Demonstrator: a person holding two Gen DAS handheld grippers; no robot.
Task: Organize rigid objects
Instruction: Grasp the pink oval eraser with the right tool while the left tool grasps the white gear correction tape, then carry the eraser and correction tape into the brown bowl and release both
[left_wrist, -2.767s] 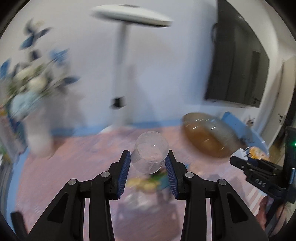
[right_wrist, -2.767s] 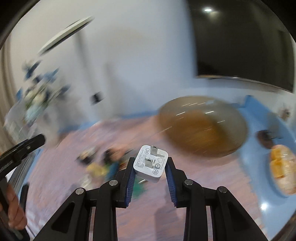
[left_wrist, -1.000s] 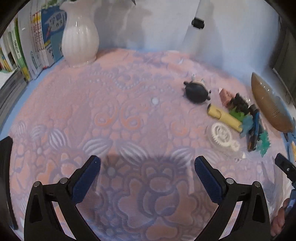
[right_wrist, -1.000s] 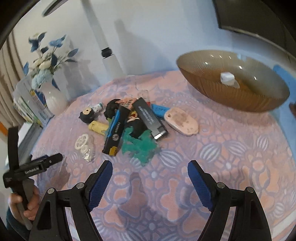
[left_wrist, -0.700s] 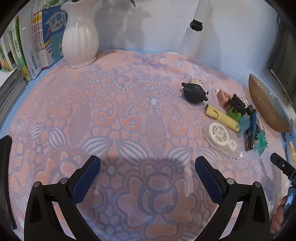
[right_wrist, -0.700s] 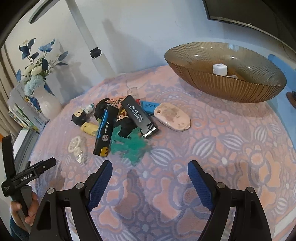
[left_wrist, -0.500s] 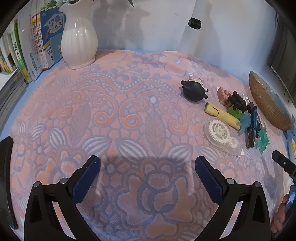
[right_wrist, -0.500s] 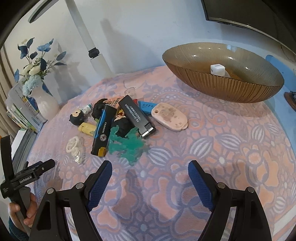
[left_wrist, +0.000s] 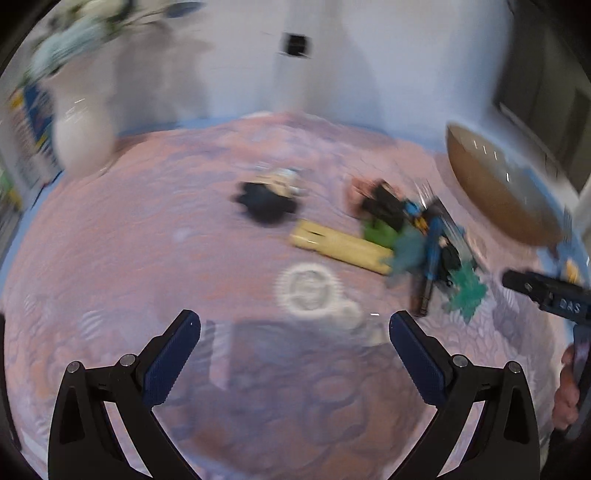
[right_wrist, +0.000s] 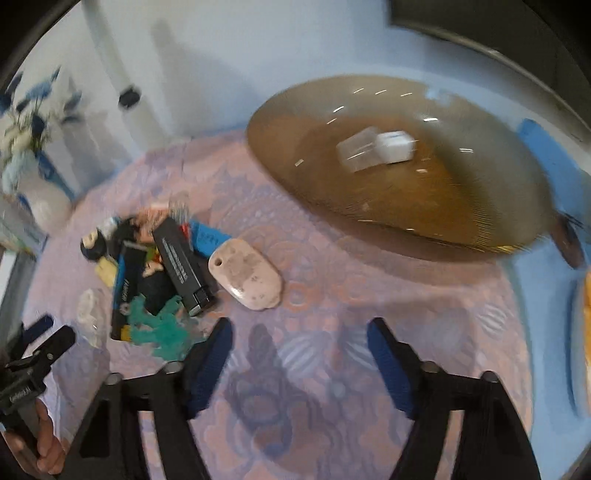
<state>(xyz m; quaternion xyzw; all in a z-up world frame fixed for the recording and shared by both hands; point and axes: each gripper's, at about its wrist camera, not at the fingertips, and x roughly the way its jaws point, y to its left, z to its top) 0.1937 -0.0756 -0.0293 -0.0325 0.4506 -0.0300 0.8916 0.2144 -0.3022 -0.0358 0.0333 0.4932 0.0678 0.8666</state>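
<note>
Small rigid objects (right_wrist: 159, 273) sit heaped on the pink patterned tabletop (right_wrist: 332, 369), left of the brown ribbed glass bowl (right_wrist: 480, 206), which holds a white cube charger (right_wrist: 395, 147) and a clear cup (right_wrist: 356, 153). Left gripper (left_wrist: 294, 334): jaws spread wide, empty, near the white gear-shaped piece (left_wrist: 308, 290). Right gripper (right_wrist: 299, 341): jaws closing, nothing between, just near of the pink oval case (right_wrist: 245, 274).
</note>
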